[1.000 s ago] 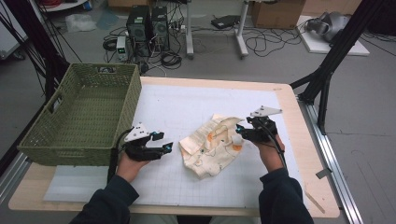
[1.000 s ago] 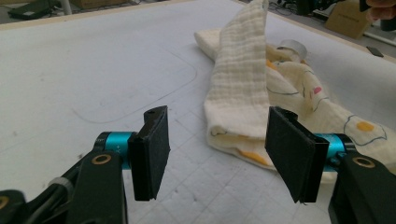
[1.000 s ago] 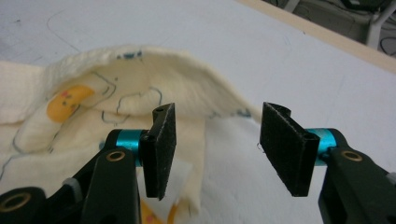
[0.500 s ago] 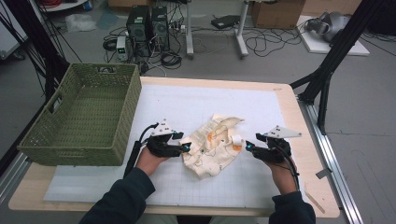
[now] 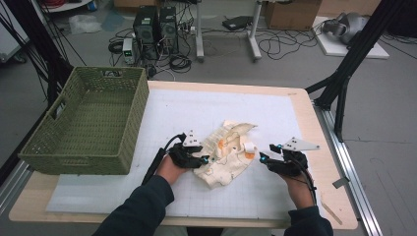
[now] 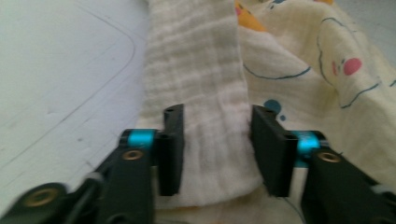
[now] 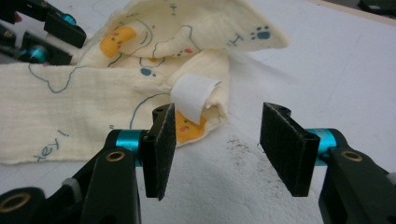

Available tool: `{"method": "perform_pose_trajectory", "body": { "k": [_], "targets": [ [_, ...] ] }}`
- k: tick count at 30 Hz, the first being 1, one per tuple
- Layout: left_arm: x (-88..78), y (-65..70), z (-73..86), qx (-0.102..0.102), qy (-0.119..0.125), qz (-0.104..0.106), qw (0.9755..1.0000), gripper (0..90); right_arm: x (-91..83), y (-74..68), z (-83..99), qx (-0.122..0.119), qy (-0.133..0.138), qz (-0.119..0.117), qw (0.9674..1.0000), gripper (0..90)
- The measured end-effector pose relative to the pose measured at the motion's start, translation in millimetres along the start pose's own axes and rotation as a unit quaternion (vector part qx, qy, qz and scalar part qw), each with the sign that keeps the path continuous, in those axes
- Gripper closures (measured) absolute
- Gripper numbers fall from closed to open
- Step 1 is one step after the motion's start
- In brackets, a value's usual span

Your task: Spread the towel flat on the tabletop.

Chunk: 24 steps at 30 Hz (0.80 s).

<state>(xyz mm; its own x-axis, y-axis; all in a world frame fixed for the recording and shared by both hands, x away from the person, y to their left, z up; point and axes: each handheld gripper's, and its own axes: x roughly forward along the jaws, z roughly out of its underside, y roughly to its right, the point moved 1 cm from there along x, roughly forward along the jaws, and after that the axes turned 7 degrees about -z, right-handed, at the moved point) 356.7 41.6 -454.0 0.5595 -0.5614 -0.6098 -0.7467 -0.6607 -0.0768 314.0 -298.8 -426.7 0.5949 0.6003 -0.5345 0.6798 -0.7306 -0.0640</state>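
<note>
A cream muslin cloth (image 5: 227,151) printed with small animals lies crumpled on the white mat. At its left edge is my left gripper (image 5: 205,160). In the left gripper view, my left gripper (image 6: 217,144) straddles a flat folded band of the cloth (image 6: 201,70). Its jaws have just been closing, and the band between the pads is not bunched. My right gripper (image 5: 263,158) is just off the cloth's right edge. In the right gripper view, my right gripper (image 7: 217,144) is open over bare mat, beside a corner of the cloth (image 7: 93,116) bearing a curled white label (image 7: 194,95).
A green woven basket (image 5: 83,160) stands at the table's left side. The white gridded mat (image 5: 196,108) covers most of the wooden table top. Computer towers, cables and black stand legs are on the floor beyond the table.
The left hand has moved right to the cloth's left edge and its jaws have narrowed around a fold. The right hand has moved out and nearer, to the cloth's right side.
</note>
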Motion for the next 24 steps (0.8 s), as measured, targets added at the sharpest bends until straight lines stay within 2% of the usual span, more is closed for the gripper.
{"method": "perform_pose_trajectory", "body": {
  "k": [1,2,3,6,7,11,12,15,16,19,20,21,22,24],
  "targets": [
    [-1.3,-1.8,0.3,0.002,0.000,-0.001,1.0000,76.9,1.9,-1.4,-0.3,-0.004,-0.004,-0.002,1.0000,45.3],
    [-2.3,-4.7,0.7,-0.002,0.000,0.002,1.0000,82.8,2.7,-2.0,-0.4,-0.006,-0.006,-0.003,1.0000,45.3],
    [-3.9,-7.5,0.8,-0.009,0.003,0.005,0.9999,83.8,3.6,-2.7,-0.7,-0.006,-0.007,-0.004,0.9999,45.3],
    [-11.6,-17.3,-0.8,-0.044,0.032,0.007,0.9985,84.1,4.0,-3.1,-1.3,-0.005,-0.007,-0.003,1.0000,45.4],
    [-15.2,-22.7,-1.1,-0.056,0.043,-0.001,0.9975,83.9,4.0,-2.8,-1.5,-0.006,-0.006,-0.005,1.0000,45.5],
    [-22.5,-38.8,2.0,-0.088,0.054,-0.026,0.9944,84.0,8.9,-1.9,-4.8,-0.007,-0.008,-0.001,0.9999,45.8],
    [-24.2,-42.2,2.8,-0.097,0.059,-0.035,0.9929,84.0,11.6,-1.5,-6.4,-0.007,-0.012,0.004,0.9999,46.2],
    [-29.5,-49.2,3.1,-0.112,0.074,-0.052,0.9896,84.4,22.8,-1.2,-13.7,-0.009,-0.018,-0.002,0.9998,48.5],
    [-30.5,-51.1,3.4,-0.116,0.077,-0.059,0.9885,84.4,29.6,-1.8,-17.5,-0.018,-0.023,-0.007,0.9996,48.9],
    [-32.2,-57.5,6.0,-0.128,0.074,-0.074,0.9862,84.6,48.8,-7.5,-25.8,-0.026,-0.038,-0.019,0.9988,49.6],
    [-32.7,-60.1,7.2,-0.135,0.074,-0.079,0.9850,84.6,53.8,-9.0,-27.6,-0.024,-0.040,-0.022,0.9987,49.7],
    [-33.3,-61.6,7.9,-0.139,0.072,-0.083,0.9842,84.6,62.0,-11.0,-30.4,-0.012,-0.044,-0.029,0.9986,49.6],
    [-34.4,-64.0,8.7,-0.143,0.073,-0.090,0.9829,84.6,67.1,-11.4,-31.8,-0.012,-0.047,-0.031,0.9984,49.6],
    [-36.7,-67.3,9.7,-0.146,0.070,-0.101,0.9817,84.8,79.5,-12.2,-33.8,-0.022,-0.069,-0.016,0.9972,51.6]
  ]
}}
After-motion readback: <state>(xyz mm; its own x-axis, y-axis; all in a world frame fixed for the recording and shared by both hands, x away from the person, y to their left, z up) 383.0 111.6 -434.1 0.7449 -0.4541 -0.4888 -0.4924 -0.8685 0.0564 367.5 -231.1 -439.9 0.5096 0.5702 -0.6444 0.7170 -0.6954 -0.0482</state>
